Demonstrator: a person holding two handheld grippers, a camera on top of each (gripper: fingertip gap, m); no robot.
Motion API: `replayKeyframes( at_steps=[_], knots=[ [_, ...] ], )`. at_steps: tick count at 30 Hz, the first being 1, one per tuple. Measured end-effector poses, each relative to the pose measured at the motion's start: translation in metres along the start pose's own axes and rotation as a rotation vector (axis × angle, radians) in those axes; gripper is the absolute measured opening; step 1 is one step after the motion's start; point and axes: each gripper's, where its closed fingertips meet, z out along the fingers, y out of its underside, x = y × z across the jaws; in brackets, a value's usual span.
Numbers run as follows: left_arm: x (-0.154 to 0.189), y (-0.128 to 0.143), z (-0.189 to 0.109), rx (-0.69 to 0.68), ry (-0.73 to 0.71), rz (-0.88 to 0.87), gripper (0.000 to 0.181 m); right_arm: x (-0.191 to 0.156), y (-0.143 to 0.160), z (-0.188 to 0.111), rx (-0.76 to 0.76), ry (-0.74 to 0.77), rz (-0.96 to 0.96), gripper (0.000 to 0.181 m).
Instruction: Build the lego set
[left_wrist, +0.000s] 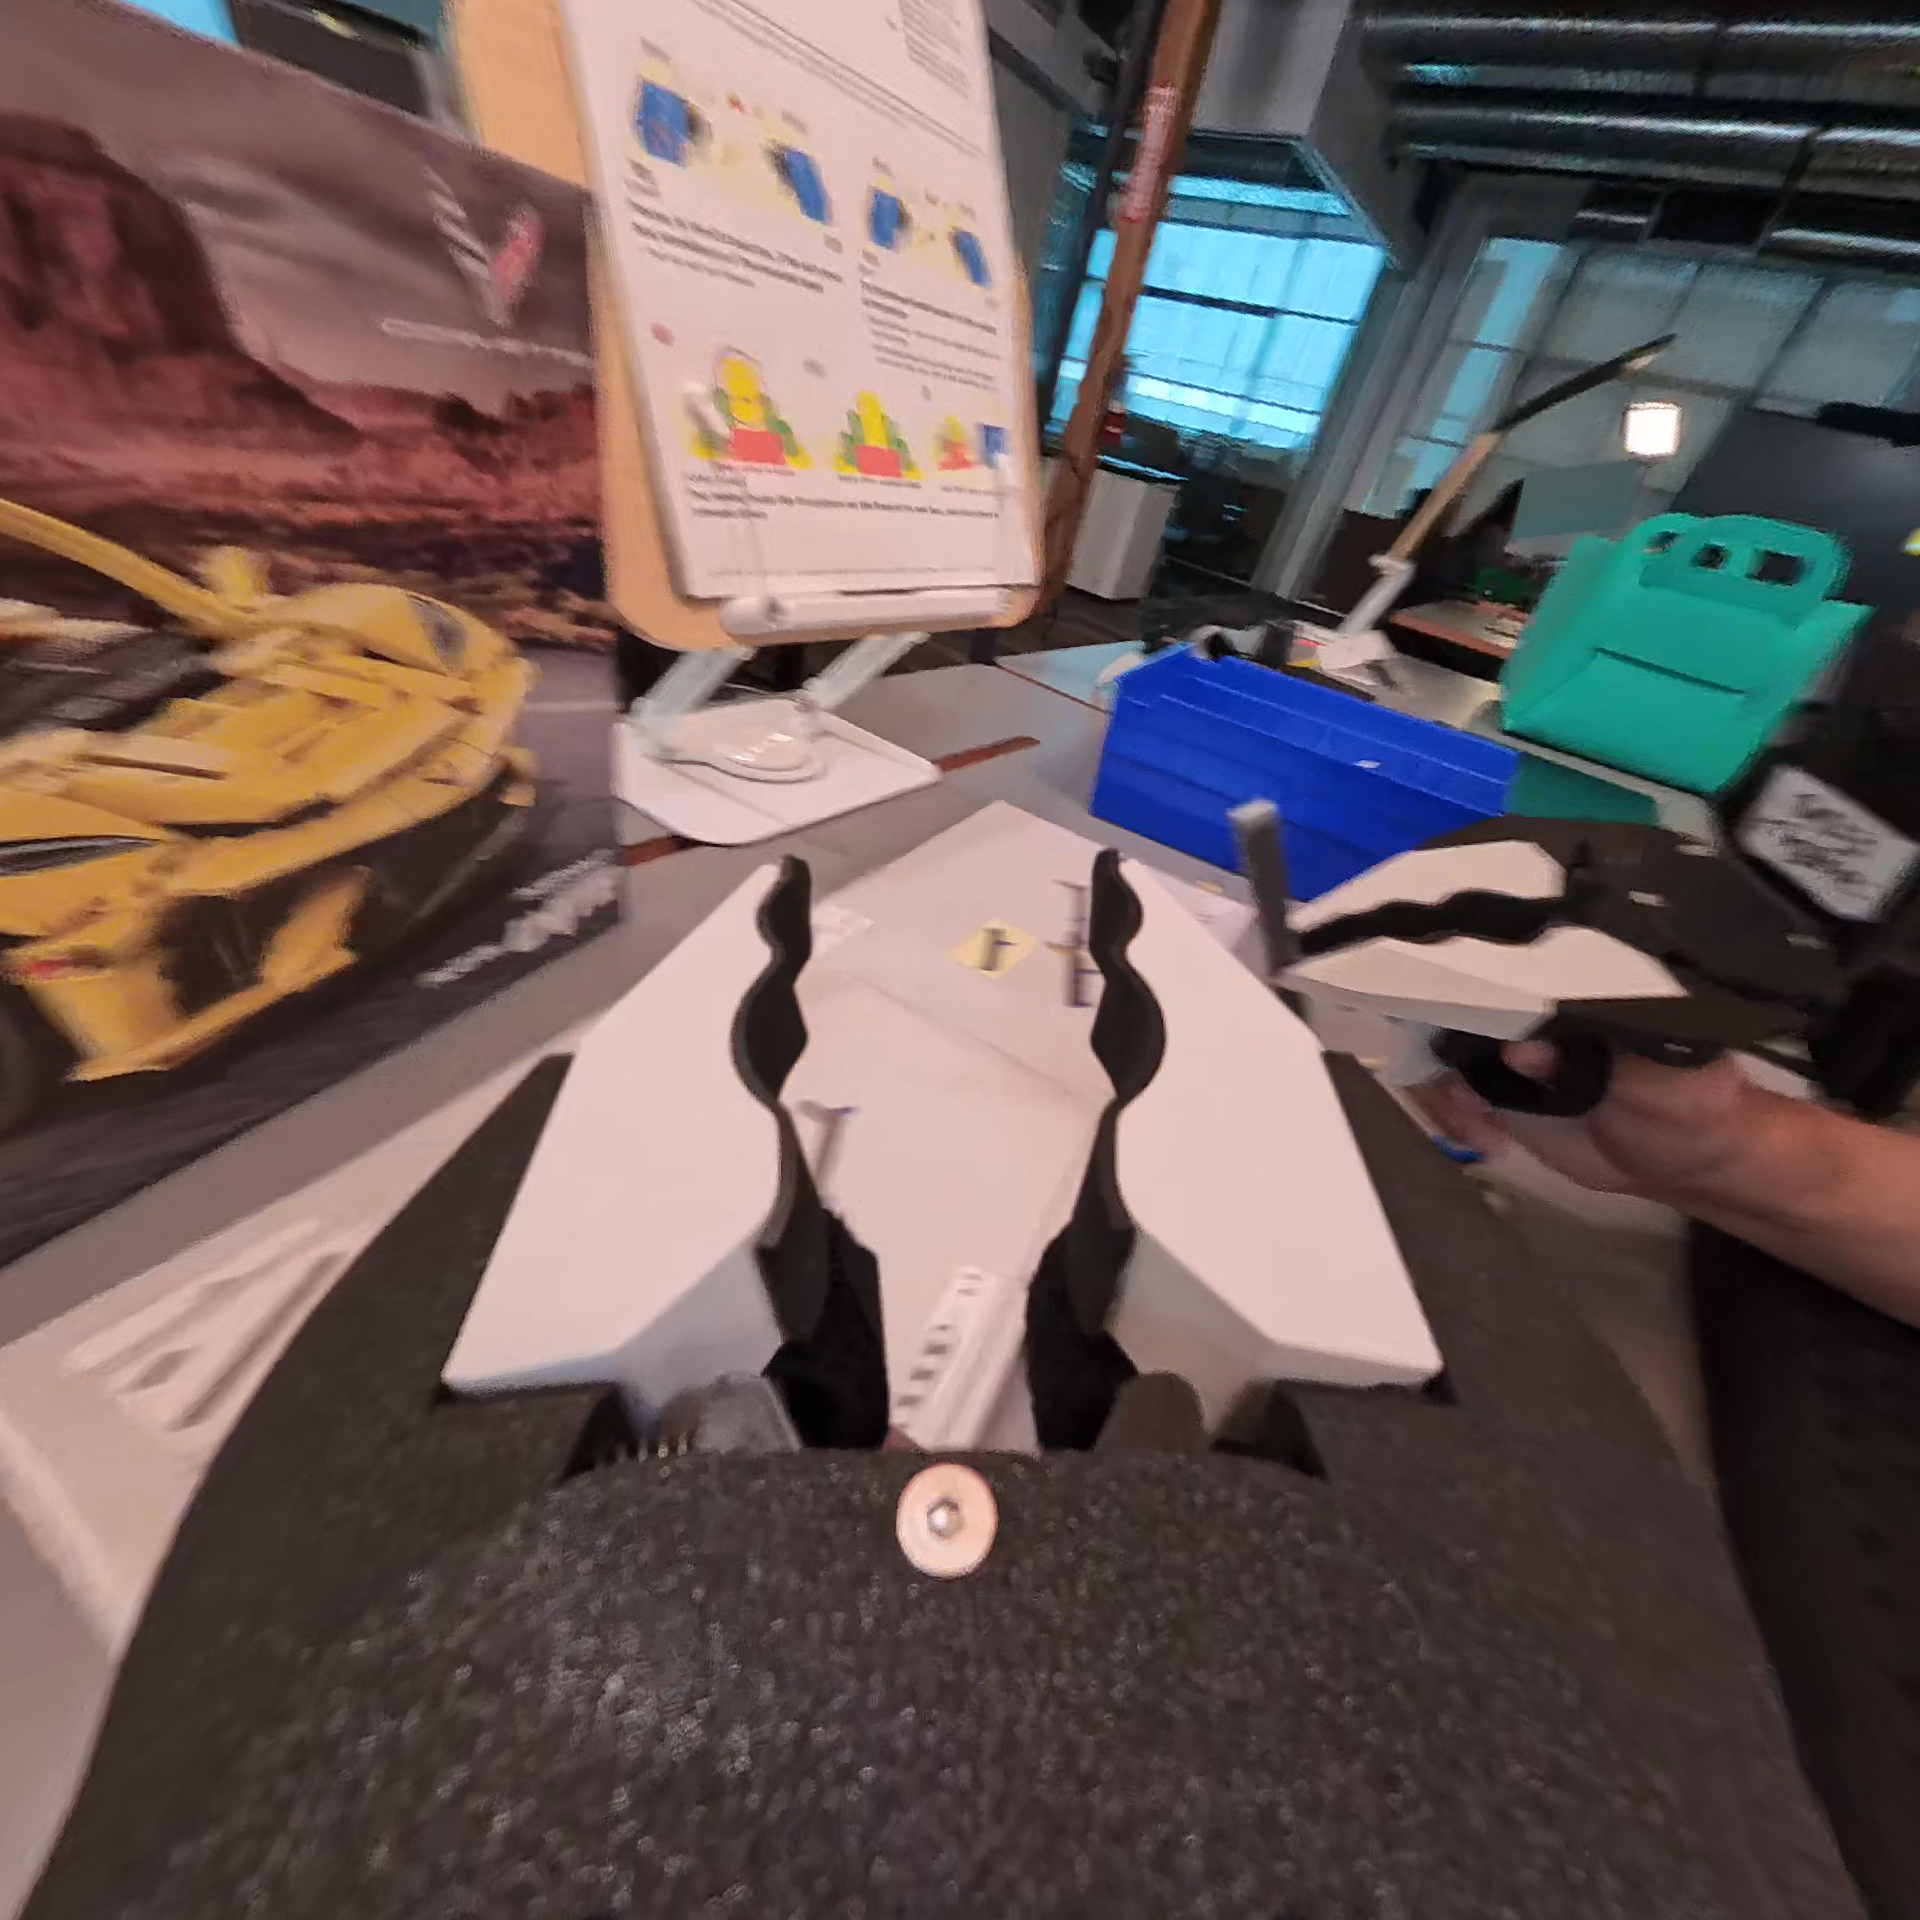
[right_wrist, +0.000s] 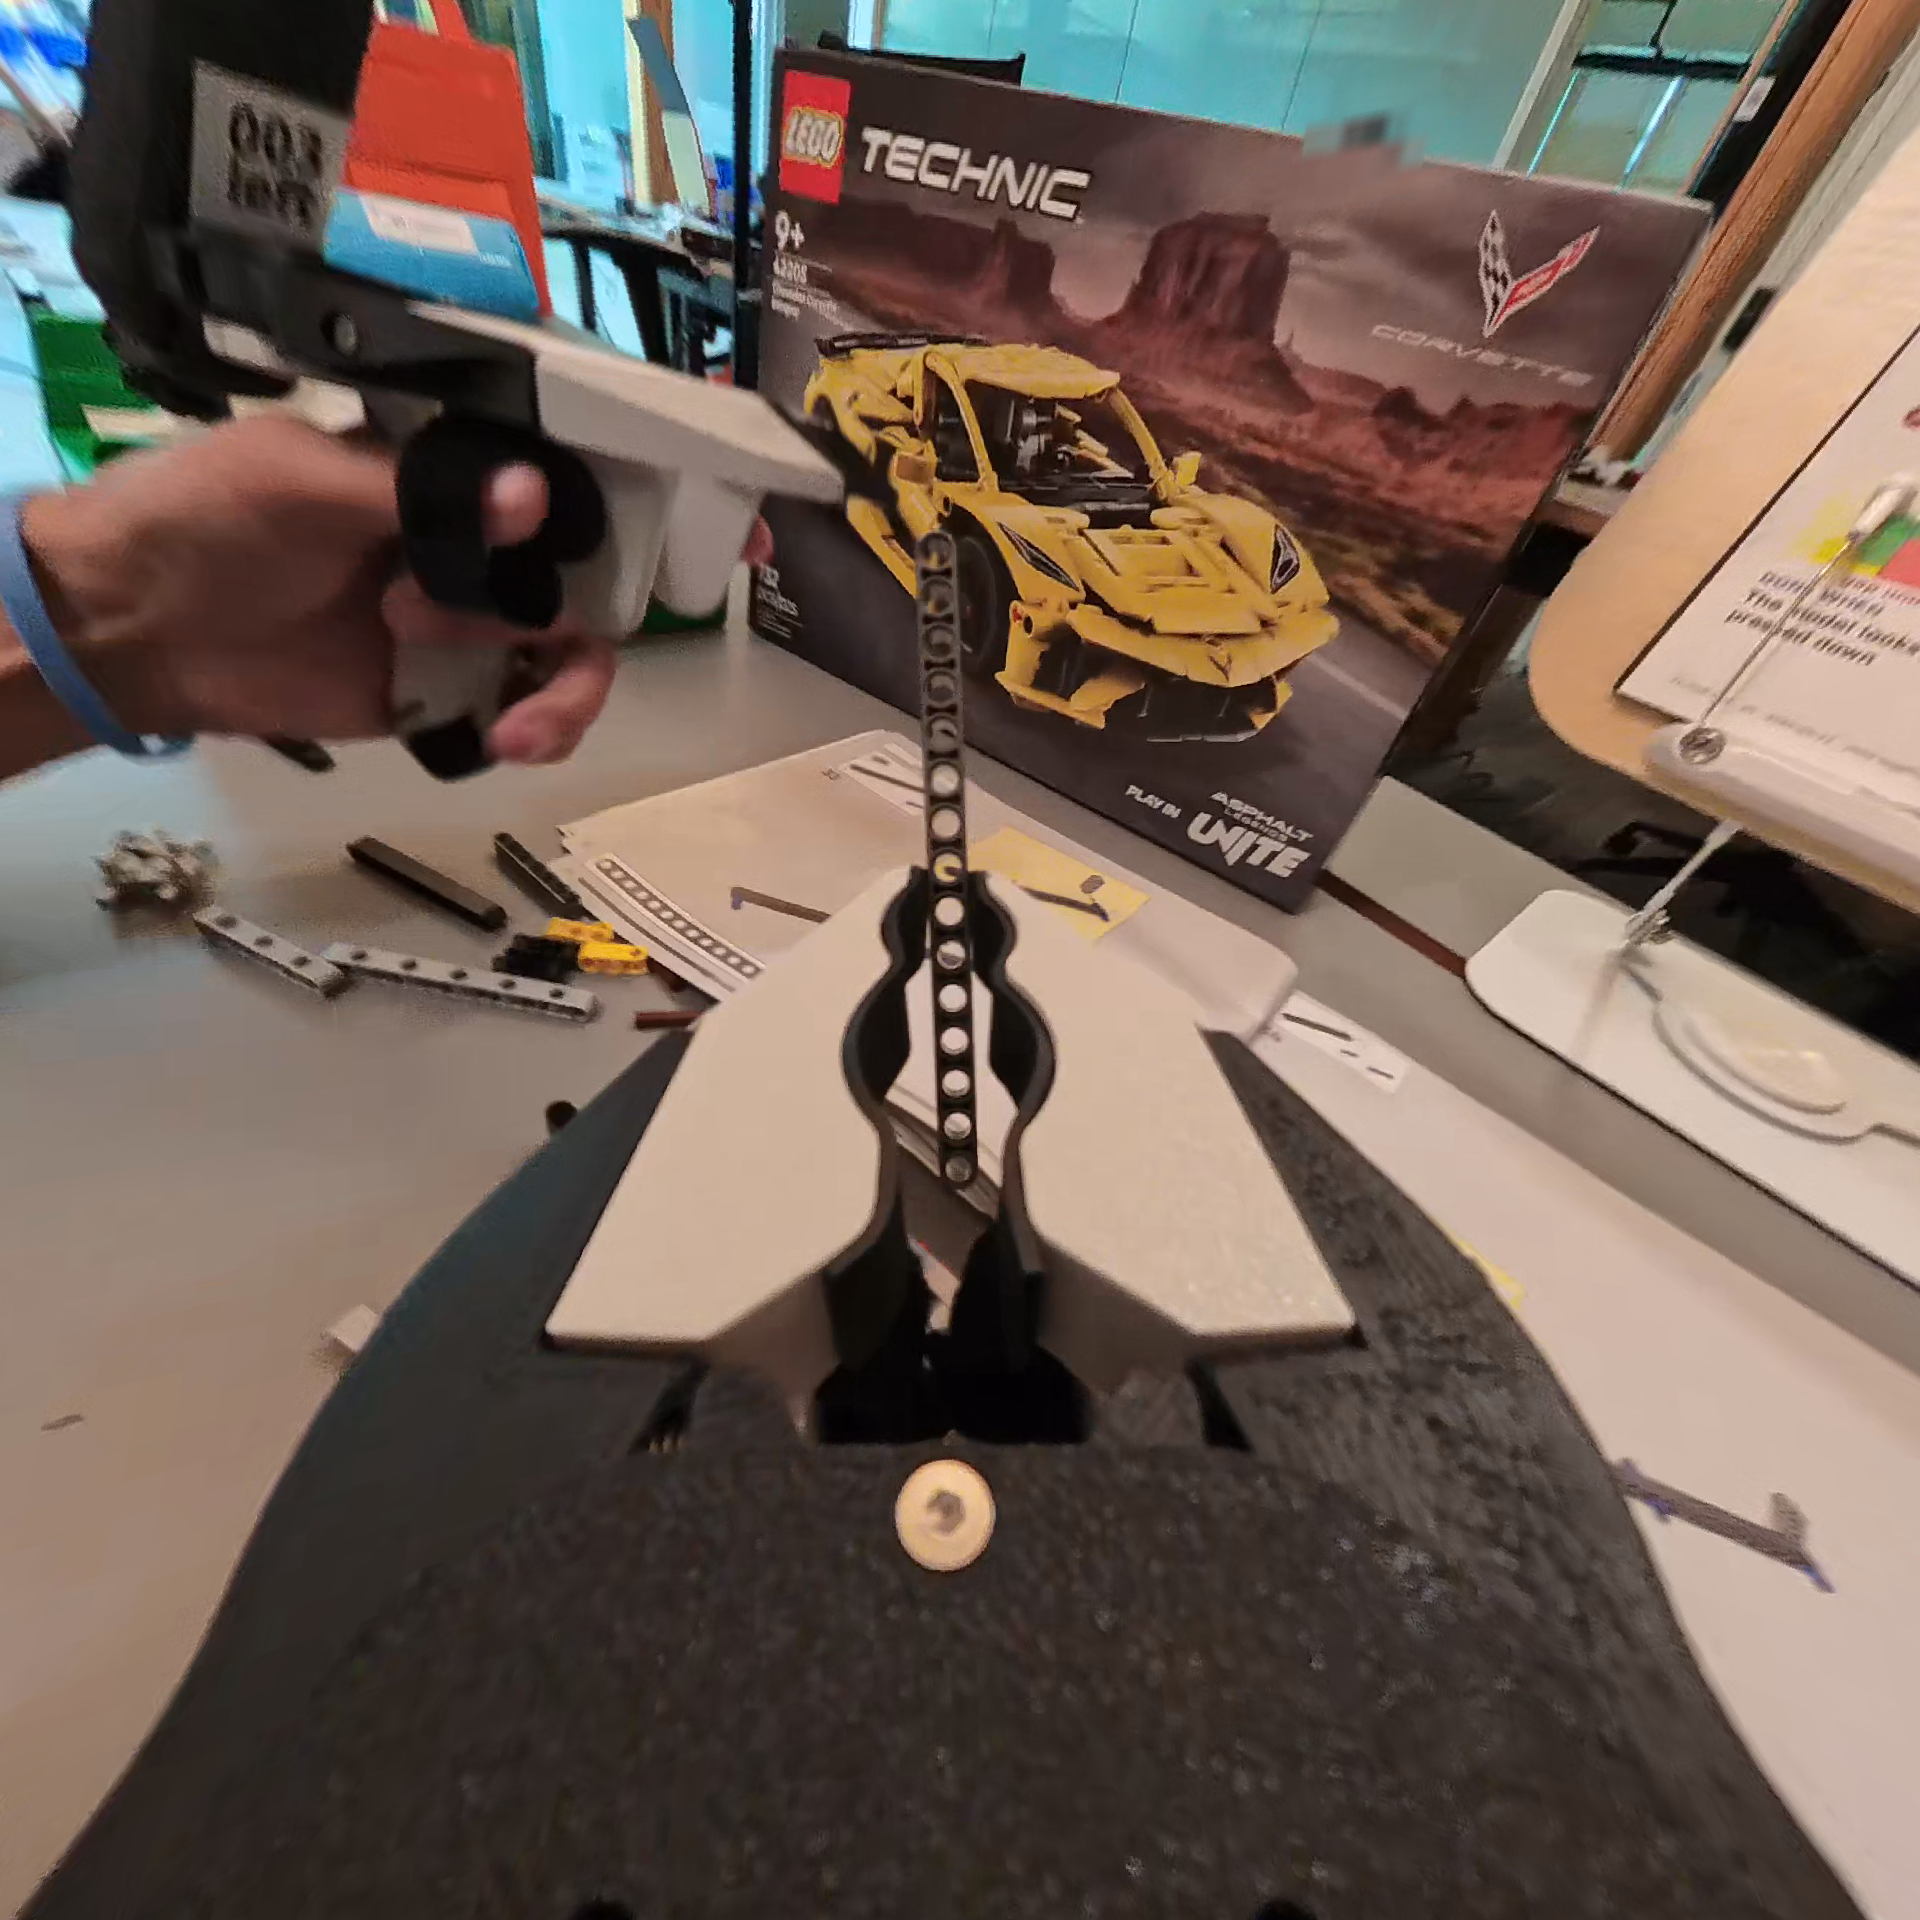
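My right gripper (right_wrist: 945, 883) is shut on a long dark grey beam (right_wrist: 940, 707) with a row of holes and holds it upright above the table. The beam sticks up past the fingertips. In the left wrist view the right gripper (left_wrist: 1288, 935) comes in from the right with the beam (left_wrist: 1262, 873) upright in it. My left gripper (left_wrist: 951, 883) is open and empty over the open instruction booklet (left_wrist: 935, 1039). It also shows in the right wrist view (right_wrist: 800, 457), held by a hand at the upper left, above the table.
Loose parts lie at the left of the grey table: grey beams (right_wrist: 468, 982), black pieces (right_wrist: 426, 883), yellow pieces (right_wrist: 603, 948) and a crumpled bag (right_wrist: 156, 862). The set's box (right_wrist: 1143, 468) stands behind the booklet (right_wrist: 727, 831). A document stand (left_wrist: 810, 312), blue bin (left_wrist: 1299, 769) and teal bag (left_wrist: 1683, 665) are farther back.
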Motion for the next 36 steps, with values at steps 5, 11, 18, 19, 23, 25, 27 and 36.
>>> replayKeyframes(
  at_steps=[5,11,18,19,23,25,27,36],
  knots=[
    [0.065,0.016,0.031,-0.029,0.206,-0.176,0.049,0.008,0.0,0.0,0.0,0.023,0.041,0.006],
    [0.077,0.029,0.049,-0.013,0.158,-0.251,0.023,-0.001,0.003,0.005,-0.021,0.014,0.04,0.006],
    [0.065,0.034,0.044,-0.053,0.154,-0.257,0.009,-0.001,0.01,0.006,-0.066,0.047,-0.097,0.006],
    [0.068,0.036,0.043,-0.069,0.174,-0.259,0.008,0.001,0.012,0.005,-0.081,0.057,-0.124,0.006],
    [0.072,0.048,0.043,-0.151,0.233,-0.273,0.007,0.009,0.019,0.002,-0.13,0.096,-0.199,0.008],
    [0.071,0.044,0.041,-0.129,0.268,-0.327,0.007,0.008,0.016,0.001,-0.109,0.083,-0.161,0.009],
    [0.068,0.038,0.039,-0.09,0.29,-0.385,0.007,0.006,0.012,-0.004,-0.083,0.028,-0.068,0.012],
    [0.061,0.003,0.023,0.097,0.387,-0.535,0.007,0.023,-0.011,-0.022,0.107,-0.349,0.652,0.043]
  ],
)
